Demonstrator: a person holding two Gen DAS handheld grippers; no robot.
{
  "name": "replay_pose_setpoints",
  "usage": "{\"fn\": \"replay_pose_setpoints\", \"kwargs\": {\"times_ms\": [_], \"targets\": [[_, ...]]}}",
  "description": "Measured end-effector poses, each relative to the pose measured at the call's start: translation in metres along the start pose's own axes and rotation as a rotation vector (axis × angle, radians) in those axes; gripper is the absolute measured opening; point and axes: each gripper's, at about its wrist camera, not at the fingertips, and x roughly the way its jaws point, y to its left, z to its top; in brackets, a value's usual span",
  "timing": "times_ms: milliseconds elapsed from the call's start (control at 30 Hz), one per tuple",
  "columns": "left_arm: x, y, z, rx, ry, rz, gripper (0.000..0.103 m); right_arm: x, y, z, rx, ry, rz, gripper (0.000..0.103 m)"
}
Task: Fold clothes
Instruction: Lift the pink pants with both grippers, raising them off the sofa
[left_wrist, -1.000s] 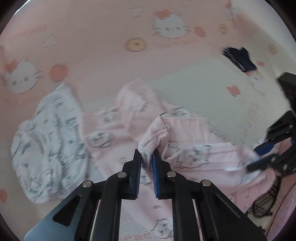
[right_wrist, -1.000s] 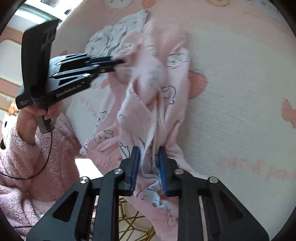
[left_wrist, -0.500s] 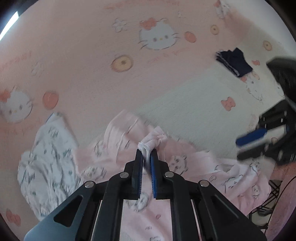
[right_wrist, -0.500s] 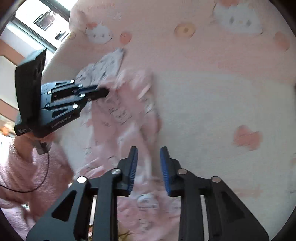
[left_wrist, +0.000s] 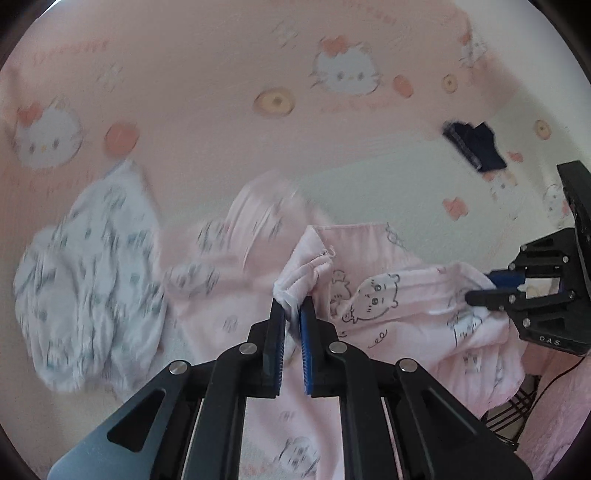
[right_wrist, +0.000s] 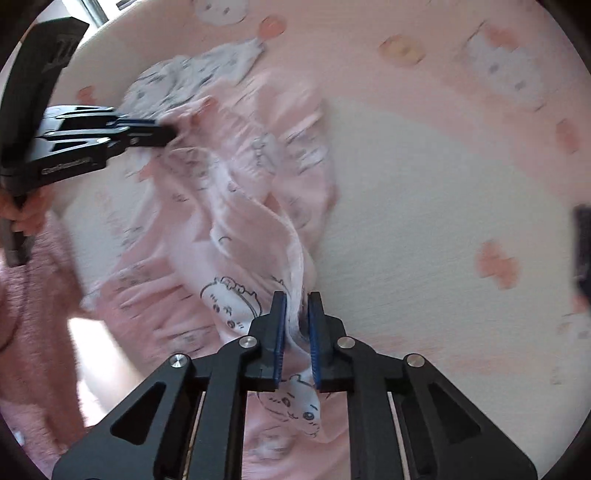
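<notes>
Both claws are locked onto the pink garment (left_wrist: 399, 295) right now: the left claw (left_wrist: 293, 314) has its blue pads pinched on a bunched white-edged hem, and the right claw (right_wrist: 295, 314) is clamped on a twisted fold of the same cloth, cartoon animal prints showing on either side. The garment hangs stretched between the two, its lower part draped on the bed (left_wrist: 207, 155) (a pink and cream cover with cat faces) near the edge closest to the person. Beside it, toward the bed's left side in the left wrist view, lies a white printed garment (left_wrist: 92, 280), rumpled. A dark folded item (left_wrist: 476, 147) sits well apart, toward the far right corner. A pink fuzzy sleeve (right_wrist: 33, 295) shows below the left claw's handle.
</notes>
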Motion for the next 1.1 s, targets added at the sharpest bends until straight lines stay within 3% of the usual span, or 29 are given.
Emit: {"fn": "replay_pose_setpoints", "kwargs": {"times_ms": [167, 300, 333, 367, 433, 500, 533, 600, 733, 800, 833, 867, 933, 1000, 1100], "targets": [[0.012, -0.026, 0.078, 0.119, -0.087, -0.038, 0.009, -0.037, -0.047, 0.021, 0.110, -0.106, -0.090, 0.010], [0.056, -0.057, 0.146, 0.164, -0.123, -0.145, 0.009, -0.053, -0.115, 0.033, 0.260, -0.165, -0.237, 0.010], [0.071, -0.065, 0.162, 0.172, -0.123, -0.183, 0.011, -0.049, -0.128, 0.036, 0.275, -0.160, -0.298, 0.010], [0.086, -0.073, 0.178, 0.179, -0.123, -0.221, 0.021, -0.045, -0.140, 0.039, 0.285, -0.153, -0.362, 0.010], [0.121, -0.084, 0.194, 0.182, -0.033, -0.168, 0.035, -0.028, -0.162, 0.039, 0.331, -0.100, -0.457, 0.011], [0.131, -0.080, 0.199, 0.155, -0.033, -0.140, 0.035, 0.002, -0.185, 0.033, 0.379, 0.040, -0.460, 0.019], [0.126, -0.072, 0.197, 0.123, -0.047, -0.150, 0.035, 0.018, -0.196, 0.029, 0.402, 0.113, -0.458, 0.022], [0.112, -0.054, 0.187, 0.058, -0.076, -0.143, 0.039, 0.029, -0.201, 0.025, 0.442, 0.141, -0.429, 0.022], [0.071, -0.019, 0.127, -0.001, -0.108, -0.021, 0.041, 0.007, -0.191, 0.033, 0.487, 0.036, -0.470, 0.030], [0.064, -0.010, 0.097, -0.019, -0.067, -0.012, 0.041, -0.008, -0.179, 0.040, 0.480, -0.032, -0.510, 0.034], [0.061, -0.006, 0.080, -0.031, -0.037, -0.006, 0.040, -0.013, -0.167, 0.043, 0.461, -0.065, -0.491, 0.034], [0.056, -0.006, 0.064, -0.050, -0.018, -0.020, 0.040, -0.018, -0.154, 0.045, 0.438, -0.098, -0.462, 0.034], [0.045, -0.005, 0.031, -0.087, 0.017, -0.049, 0.040, -0.021, -0.124, 0.051, 0.368, -0.117, -0.309, 0.039], [0.035, -0.005, -0.002, -0.125, 0.053, -0.078, 0.041, -0.004, -0.091, 0.048, 0.319, -0.060, -0.118, 0.039], [0.016, -0.027, -0.038, -0.110, 0.088, -0.122, 0.040, 0.020, -0.035, 0.032, 0.255, 0.053, -0.011, 0.039]]}}
